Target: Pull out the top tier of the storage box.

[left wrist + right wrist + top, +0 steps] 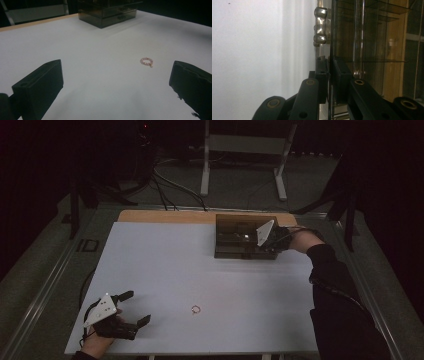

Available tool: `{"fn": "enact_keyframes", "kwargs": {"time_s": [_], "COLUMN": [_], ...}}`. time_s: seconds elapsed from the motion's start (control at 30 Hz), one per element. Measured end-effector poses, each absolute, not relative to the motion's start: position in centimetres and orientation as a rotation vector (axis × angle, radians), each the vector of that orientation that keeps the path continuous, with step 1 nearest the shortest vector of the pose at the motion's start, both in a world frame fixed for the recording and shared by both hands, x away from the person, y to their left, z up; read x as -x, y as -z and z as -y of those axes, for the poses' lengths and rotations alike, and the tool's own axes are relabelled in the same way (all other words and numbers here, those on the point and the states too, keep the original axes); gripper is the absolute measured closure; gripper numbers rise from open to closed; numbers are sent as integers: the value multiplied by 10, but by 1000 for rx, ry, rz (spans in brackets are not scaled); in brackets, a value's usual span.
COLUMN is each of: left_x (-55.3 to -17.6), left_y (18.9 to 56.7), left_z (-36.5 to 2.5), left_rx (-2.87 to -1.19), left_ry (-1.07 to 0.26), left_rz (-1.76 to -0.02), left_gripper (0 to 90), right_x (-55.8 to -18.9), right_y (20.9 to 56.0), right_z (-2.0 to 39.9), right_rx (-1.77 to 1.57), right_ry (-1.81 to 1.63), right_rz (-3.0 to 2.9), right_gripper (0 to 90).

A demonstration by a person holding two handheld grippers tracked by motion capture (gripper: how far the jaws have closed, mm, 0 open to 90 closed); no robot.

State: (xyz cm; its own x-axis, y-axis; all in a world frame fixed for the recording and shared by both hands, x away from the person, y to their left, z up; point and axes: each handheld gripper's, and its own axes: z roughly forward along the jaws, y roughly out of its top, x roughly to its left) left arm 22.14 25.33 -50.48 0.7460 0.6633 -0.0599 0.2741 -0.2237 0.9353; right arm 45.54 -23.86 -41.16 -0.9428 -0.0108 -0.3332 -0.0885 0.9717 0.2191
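Pulling a drawer front of the smoky acrylic drawer box [240, 237] — that looks like the step in hand. Best done with a straight, slow draw along the drawer's own travel, away from the box, wrist kept level so the thin panel does not twist or slip out of the pinch. Light box, likely to slide on the desk [165, 270] rather than give up its drawer, so a gentle start and no jerk. Worth watching the clear knob [320, 26] just beyond the pinch: a better hold if the panel edge proves slippery.

Right tongs [329, 75] at the near right corner of the box, clenched almost fully, the thin transparent front panel [331, 37] caught edge-on between the two black jaws. In the high view, right tongs [274, 236] lying over the right end of the box, hand behind.

Left tongs [134, 307] well away from the box, toward the desk's near left corner, jaws spread wide and holding nothing — resting idle above the white surface.

Small beaded ring [195, 309] lying flat on the desk, well in front of the box, just right of the left tongs, touched by nothing.
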Motion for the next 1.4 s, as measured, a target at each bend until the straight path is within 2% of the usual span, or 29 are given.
{"fn": "enact_keyframes", "kwargs": {"time_s": [0.47, 1.4], "left_x": [-221, -222], "left_y": [506, 506], "left_z": [-253, -253], "left_rx": [-1817, -1819], "left_ry": [-423, -425], "left_rz": [-735, -734], "left_gripper": [0, 0], "right_x": [-456, -420], "right_y": [408, 410], "right_z": [240, 251], "right_rx": [71, 109], "right_ry": [-341, -470], "right_rz": [-2790, -2784], "right_gripper": [860, 867]}}
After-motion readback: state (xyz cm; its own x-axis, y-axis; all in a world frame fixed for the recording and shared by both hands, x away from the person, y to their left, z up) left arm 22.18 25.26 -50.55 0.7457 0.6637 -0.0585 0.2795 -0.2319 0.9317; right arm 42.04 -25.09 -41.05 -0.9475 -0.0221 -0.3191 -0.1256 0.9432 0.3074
